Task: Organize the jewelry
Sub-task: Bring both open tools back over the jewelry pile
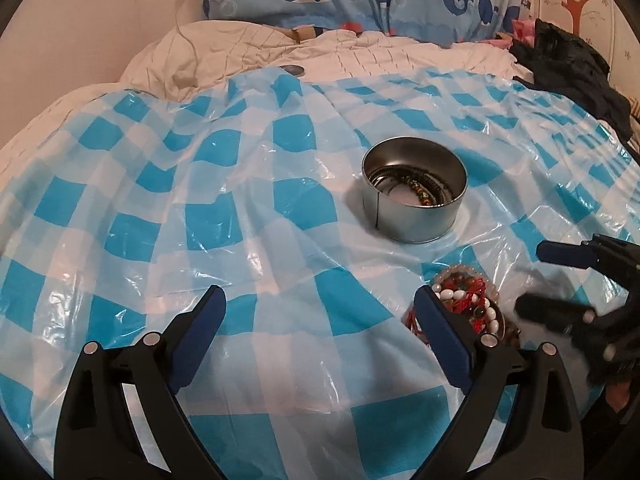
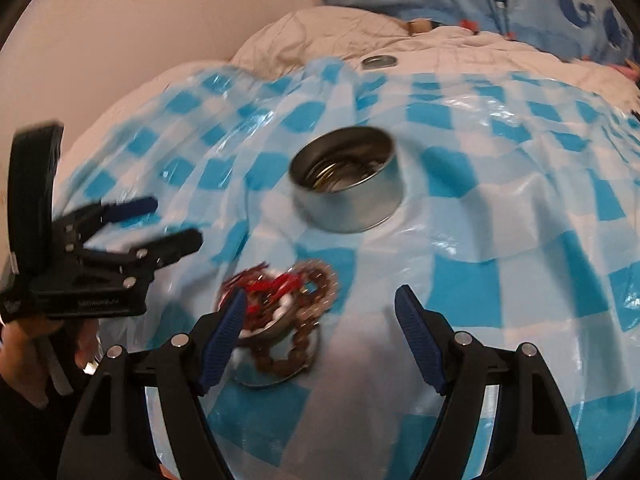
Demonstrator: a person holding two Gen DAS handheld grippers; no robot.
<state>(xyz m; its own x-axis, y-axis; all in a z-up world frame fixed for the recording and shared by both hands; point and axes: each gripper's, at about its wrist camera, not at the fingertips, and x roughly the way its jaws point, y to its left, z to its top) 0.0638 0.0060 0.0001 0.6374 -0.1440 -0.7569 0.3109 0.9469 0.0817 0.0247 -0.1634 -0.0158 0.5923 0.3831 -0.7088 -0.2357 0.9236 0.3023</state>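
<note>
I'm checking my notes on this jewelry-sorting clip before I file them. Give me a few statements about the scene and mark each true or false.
1. The round metal tin is open and has jewelry in it. True.
2. The pile of beaded bracelets lies inside the tin. False: it lies on the blue checkered sheet, nearer the grippers.
3. The left gripper grips a bracelet. False: its jaws are apart and empty.
4. The right gripper is open. True.

Glossy, crinkled blue-and-white checked plastic sheet (image 1: 256, 184) catches the light; the round tin (image 1: 414, 196) shows brushed, dull-shining metal; quilted cream cloth bedding (image 1: 240, 48) beyond.
</note>
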